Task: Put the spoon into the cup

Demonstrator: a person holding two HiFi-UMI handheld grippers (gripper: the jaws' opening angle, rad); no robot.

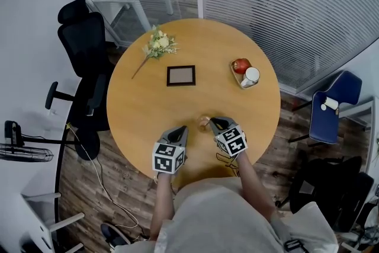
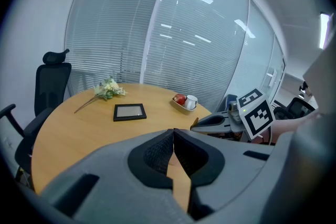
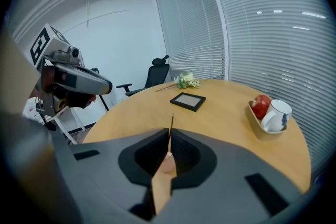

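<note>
Now my right gripper (image 3: 170,134) clamped on spoon (image 3: 168,161), handle pointing far. Cup (image 3: 276,114) far right of jaws, nearer this hand. My left gripper (image 2: 174,134) closed, empty.

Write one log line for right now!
left gripper shut, empty | right gripper shut on spoon | cup in tray beside apple, across the table | spoon not yet in cup
</note>
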